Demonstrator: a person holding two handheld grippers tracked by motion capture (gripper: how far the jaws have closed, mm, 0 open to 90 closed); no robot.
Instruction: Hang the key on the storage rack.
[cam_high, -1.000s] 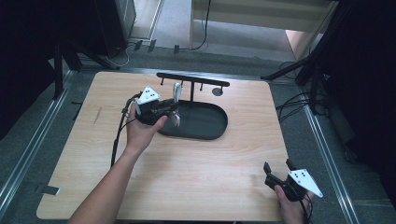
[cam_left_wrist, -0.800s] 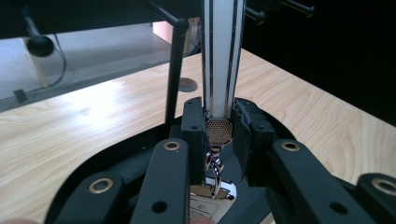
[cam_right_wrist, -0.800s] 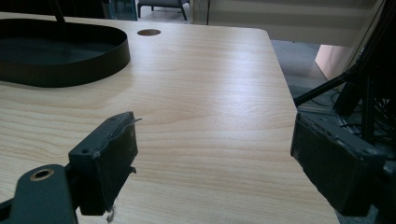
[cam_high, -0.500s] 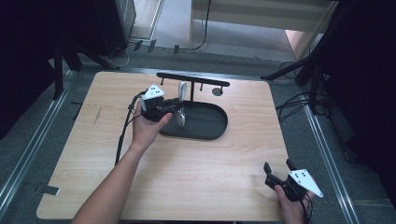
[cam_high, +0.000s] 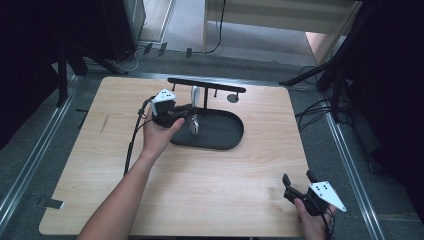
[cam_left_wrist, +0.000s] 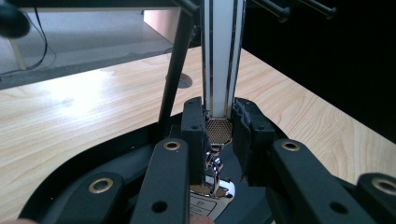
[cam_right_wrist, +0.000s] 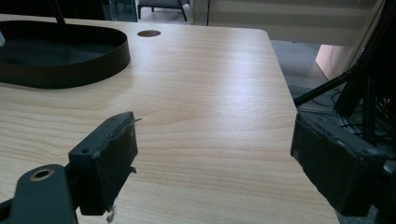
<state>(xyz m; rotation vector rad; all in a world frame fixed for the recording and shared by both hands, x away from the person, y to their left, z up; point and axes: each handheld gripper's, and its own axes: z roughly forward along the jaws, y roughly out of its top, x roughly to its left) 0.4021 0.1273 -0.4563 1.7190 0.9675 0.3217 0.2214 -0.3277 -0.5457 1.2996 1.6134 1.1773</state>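
A white strap with dark stripes (cam_high: 195, 94) hangs upright at the black T-shaped rack (cam_high: 207, 85). A metal clasp (cam_high: 194, 126) dangles from it over the black oval tray (cam_high: 225, 145). My left gripper (cam_high: 192, 112) is shut on the strap's lower end, just above the clasp. In the left gripper view the two pads pinch the strap's mesh tip, the gripper (cam_left_wrist: 218, 128) centred on it, with the strap (cam_left_wrist: 222, 46) rising out of frame and the clasp (cam_left_wrist: 214, 168) below. My right gripper (cam_high: 297, 177) rests at the table's front right corner, open and holding nothing (cam_right_wrist: 215, 154).
The rack's post (cam_left_wrist: 173, 70) stands in the tray (cam_left_wrist: 93, 158) just left of the strap. A round cable hole (cam_high: 232, 98) lies behind the tray. The tray (cam_right_wrist: 70, 74) is far left of the right gripper. Light wood table; floor and cables beyond its right edge.
My left gripper has shifted slightly right and toward the rack with the strap, which now stands more upright. The right gripper has stayed put.
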